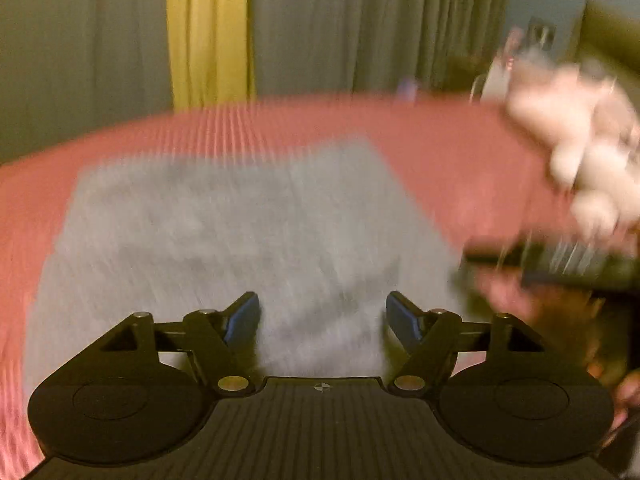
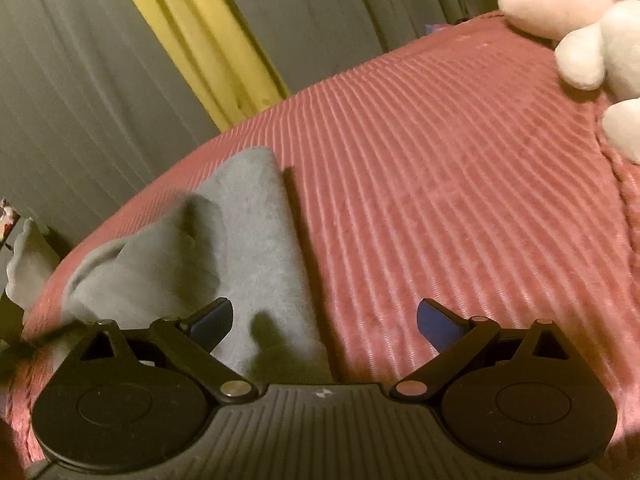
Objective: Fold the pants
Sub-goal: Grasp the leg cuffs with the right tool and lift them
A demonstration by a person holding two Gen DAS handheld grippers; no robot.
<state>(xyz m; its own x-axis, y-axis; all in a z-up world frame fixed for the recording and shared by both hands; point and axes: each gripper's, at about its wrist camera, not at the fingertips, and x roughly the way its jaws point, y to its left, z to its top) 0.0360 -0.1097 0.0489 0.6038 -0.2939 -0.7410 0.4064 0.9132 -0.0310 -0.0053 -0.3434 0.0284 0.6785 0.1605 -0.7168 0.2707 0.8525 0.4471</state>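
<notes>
We see the grey soft pants (image 1: pixel 224 240) lying on the pink ribbed bed cover (image 1: pixel 460 148). In the left wrist view the picture is blurry, but the pants look like a flat, wide shape in the middle of the bed. Pink cover shows all around them, on the left side, the far side and the right side.

Our left gripper (image 1: pixel 322 316) hangs just above the near part of the pants. Its two blue-tipped fingers (image 1: pixel 244 316) are spread wide and hold nothing.

Our right gripper (image 2: pixel 324 322) is over the right edge of the pants (image 2: pixel 240 248). Its fingers (image 2: pixel 436 324) are spread wide too, with nothing between them. One finger is above the grey cloth and the other is above the bare pink cover (image 2: pixel 460 200). In this view the left part of the pants is bunched up in a lump, and the right edge runs straight.

To the right of the pants there is a lot of open bed. White fluffy soft toys (image 2: pixel 580 40) sit near the far right corner of the bed, well apart from the pants. Grey and yellow curtains (image 1: pixel 208 32) hang behind the far edge.
</notes>
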